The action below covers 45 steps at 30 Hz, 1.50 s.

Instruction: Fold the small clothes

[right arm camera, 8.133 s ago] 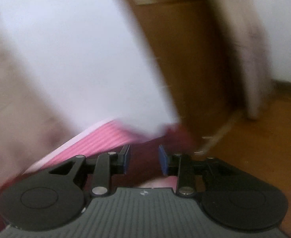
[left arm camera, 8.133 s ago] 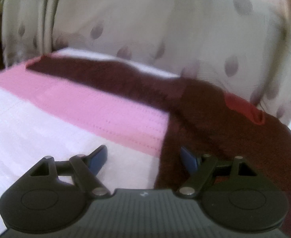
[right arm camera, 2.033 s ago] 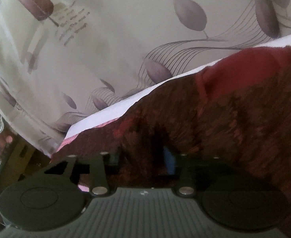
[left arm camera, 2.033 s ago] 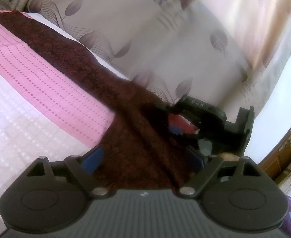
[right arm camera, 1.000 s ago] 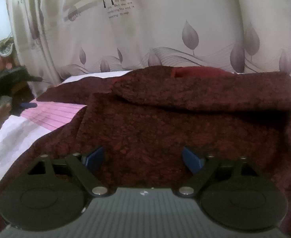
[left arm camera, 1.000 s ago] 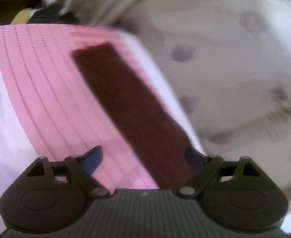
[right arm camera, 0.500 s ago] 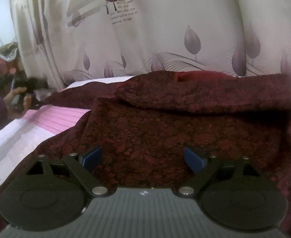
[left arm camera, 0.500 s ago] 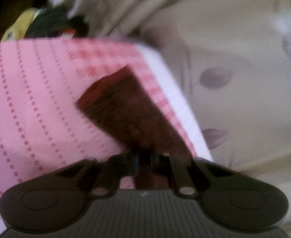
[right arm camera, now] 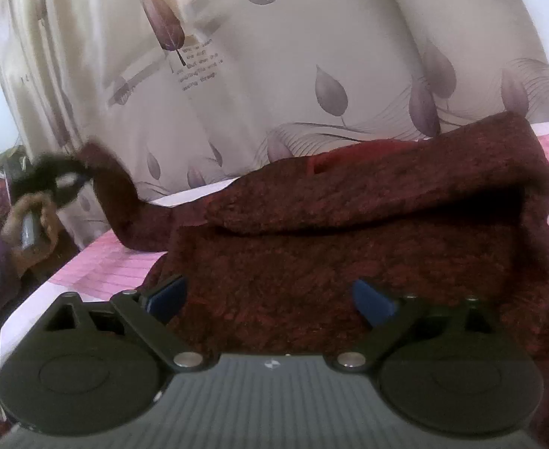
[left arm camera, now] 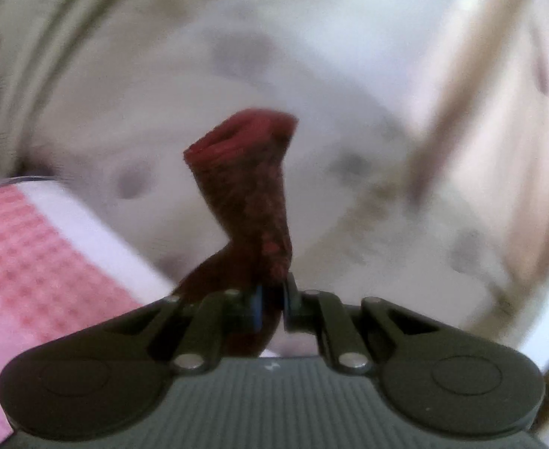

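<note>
Behind both tools hangs a pale curtain printed with purple leaves, and below the jaws lies a pink-and-white checked bed cover. Spread across that cover, directly ahead of the right gripper, is the dark red knitted sweater, its far edge already folded toward the camera. This gripper's jaws stand wide, having just opened a little further, with knit below and between them but nothing pinched.

Out to that gripper's left, the sweater's long sleeve rises off the bed. A second ago it lay flat and the left gripper was spread above it; now those jaws are pressed together on the sleeve near its cuff, which sticks up beyond the fingertips. A hand is seen carrying that tool.

Judging by this, the sleeve fold has begun: the lifted sleeve likely needs carrying across onto the body.
</note>
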Motion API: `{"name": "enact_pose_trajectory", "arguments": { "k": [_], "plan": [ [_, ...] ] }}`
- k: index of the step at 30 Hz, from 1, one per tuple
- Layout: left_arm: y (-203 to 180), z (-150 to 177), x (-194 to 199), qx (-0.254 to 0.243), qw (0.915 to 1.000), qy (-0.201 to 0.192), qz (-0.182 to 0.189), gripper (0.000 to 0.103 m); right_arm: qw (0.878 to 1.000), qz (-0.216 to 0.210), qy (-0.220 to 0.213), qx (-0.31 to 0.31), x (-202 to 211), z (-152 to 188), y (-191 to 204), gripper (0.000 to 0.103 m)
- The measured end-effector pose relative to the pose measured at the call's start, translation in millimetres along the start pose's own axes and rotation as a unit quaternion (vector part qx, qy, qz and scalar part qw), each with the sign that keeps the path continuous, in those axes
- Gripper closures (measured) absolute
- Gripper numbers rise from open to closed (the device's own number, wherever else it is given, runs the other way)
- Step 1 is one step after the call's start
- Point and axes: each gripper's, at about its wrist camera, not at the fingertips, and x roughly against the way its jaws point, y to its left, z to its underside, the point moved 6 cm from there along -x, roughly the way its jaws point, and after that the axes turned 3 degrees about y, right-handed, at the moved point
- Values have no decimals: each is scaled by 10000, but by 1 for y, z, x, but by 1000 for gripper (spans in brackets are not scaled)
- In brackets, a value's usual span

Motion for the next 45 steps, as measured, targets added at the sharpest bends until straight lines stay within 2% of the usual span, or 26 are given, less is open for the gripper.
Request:
{"name": "enact_pose_trajectory", "arguments": {
  "k": [5, 12, 15, 20, 24, 27, 33, 35, 38, 42, 45],
  "plan": [
    [-85, 37, -12, -436, 9965, 417, 576, 93, 9991, 27, -266, -321, 6, -3, -10, 7],
    [-155, 118, -46, -755, 9869, 1082, 931, 93, 9920, -41, -513, -1151, 18, -14, -35, 7],
    [-171, 152, -58, -790, 9820, 1358, 1046, 93, 9868, -156, -589, -1498, 27, -22, -45, 7],
    [-193, 207, -73, -1188, 9731, 1678, 1041, 93, 9865, -72, -705, -1474, 36, -39, -61, 7],
    [-200, 237, -83, -1485, 9677, 1794, 968, 93, 9841, -98, -766, -1601, 38, -51, -75, 7],
    [-200, 247, -86, -1686, 9663, 1748, 856, 93, 9831, -168, -794, -1641, 35, -64, -82, 8],
    [-206, 266, -92, -2290, 9590, 1604, 460, 92, 9854, -213, -513, -1610, 10, -94, -86, 8],
    [-209, 274, -94, -2547, 9529, 1598, 390, 91, 9886, -160, -255, -1476, -1, -105, -81, 8],
    [-216, 286, -93, -2957, 9420, 1549, 356, 91, 9888, -326, 135, -1449, -17, -120, -71, 8],
    [-217, 295, -91, -3218, 9335, 1535, 373, 90, 9819, -303, 643, -1756, -34, -134, -74, 8],
    [-218, 300, -89, -3376, 9281, 1521, 389, 89, 9742, -283, 840, -2076, -43, -138, -83, 8]
  ]
}}
